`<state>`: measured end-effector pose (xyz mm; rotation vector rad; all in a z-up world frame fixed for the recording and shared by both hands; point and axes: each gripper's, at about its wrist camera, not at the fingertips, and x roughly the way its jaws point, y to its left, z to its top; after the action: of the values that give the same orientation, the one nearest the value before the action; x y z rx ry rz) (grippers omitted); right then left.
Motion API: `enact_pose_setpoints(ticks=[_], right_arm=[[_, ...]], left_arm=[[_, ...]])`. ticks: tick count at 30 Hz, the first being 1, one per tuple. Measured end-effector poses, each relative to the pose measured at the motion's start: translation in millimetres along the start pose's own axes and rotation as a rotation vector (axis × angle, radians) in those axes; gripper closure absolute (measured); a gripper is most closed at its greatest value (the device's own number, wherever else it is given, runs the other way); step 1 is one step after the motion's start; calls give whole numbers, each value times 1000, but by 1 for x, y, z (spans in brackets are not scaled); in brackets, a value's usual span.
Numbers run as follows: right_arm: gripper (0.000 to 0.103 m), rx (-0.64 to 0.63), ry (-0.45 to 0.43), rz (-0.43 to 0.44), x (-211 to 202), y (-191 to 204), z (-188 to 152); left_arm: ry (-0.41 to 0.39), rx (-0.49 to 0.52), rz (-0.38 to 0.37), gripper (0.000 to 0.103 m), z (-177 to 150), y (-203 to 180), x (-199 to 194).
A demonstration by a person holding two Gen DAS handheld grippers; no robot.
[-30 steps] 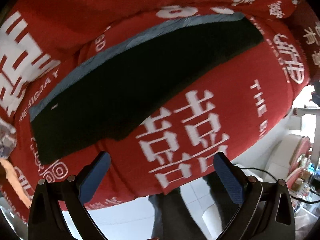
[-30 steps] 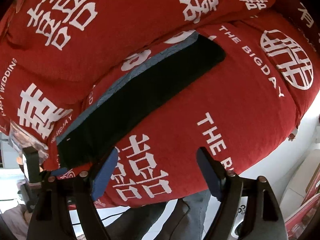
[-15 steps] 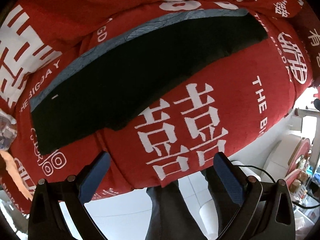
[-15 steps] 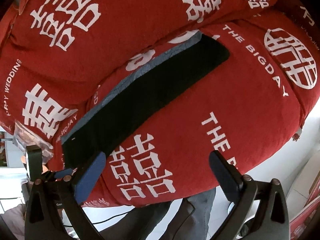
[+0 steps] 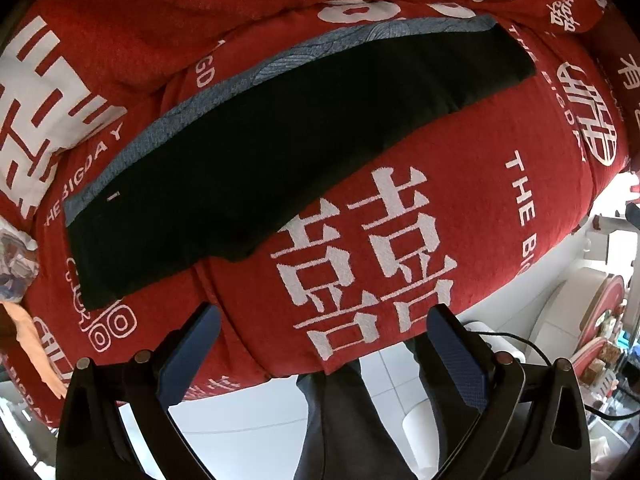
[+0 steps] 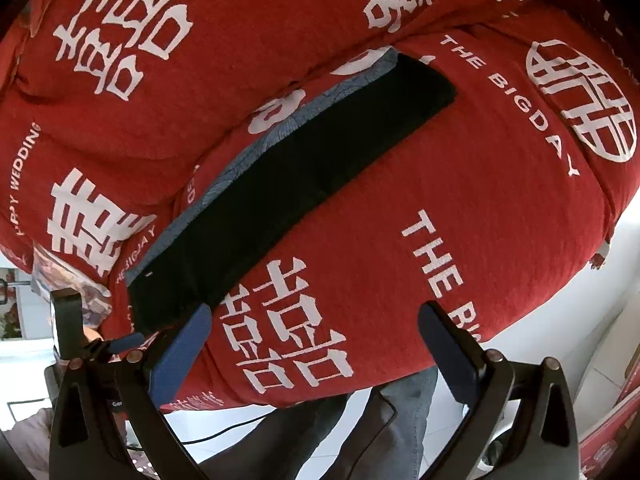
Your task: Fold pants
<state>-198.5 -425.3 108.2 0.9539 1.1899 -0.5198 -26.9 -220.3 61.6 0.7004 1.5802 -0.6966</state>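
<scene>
Pants [image 5: 256, 148] folded long, flat on red cover [image 5: 460, 184]; long axis near-left to far-right. Left gripper [image 5: 320, 344], right gripper [image 6: 316, 340] spread, holding nothing.

Black pants [image 5: 280, 152], folded into a long flat strip with a grey-blue edge, diagonal across red printed fabric.
</scene>
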Motion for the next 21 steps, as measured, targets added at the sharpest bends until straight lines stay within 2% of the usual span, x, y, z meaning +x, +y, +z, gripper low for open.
enact_pose_setpoints(ticks=[6, 10, 14, 21], right_arm=[[0, 17, 23, -1, 4, -7, 0], [0, 36, 44, -16, 10, -15, 1], [0, 74, 36, -17, 10, -31, 7], [0, 95, 45, -41, 17, -62, 16]], left_arm=[[0, 9, 14, 0, 1, -1, -1], [9, -2, 48, 0, 0, 0, 3], [12, -28, 53, 0, 0, 4, 8], [2, -2, 59, 0, 8, -7, 17]])
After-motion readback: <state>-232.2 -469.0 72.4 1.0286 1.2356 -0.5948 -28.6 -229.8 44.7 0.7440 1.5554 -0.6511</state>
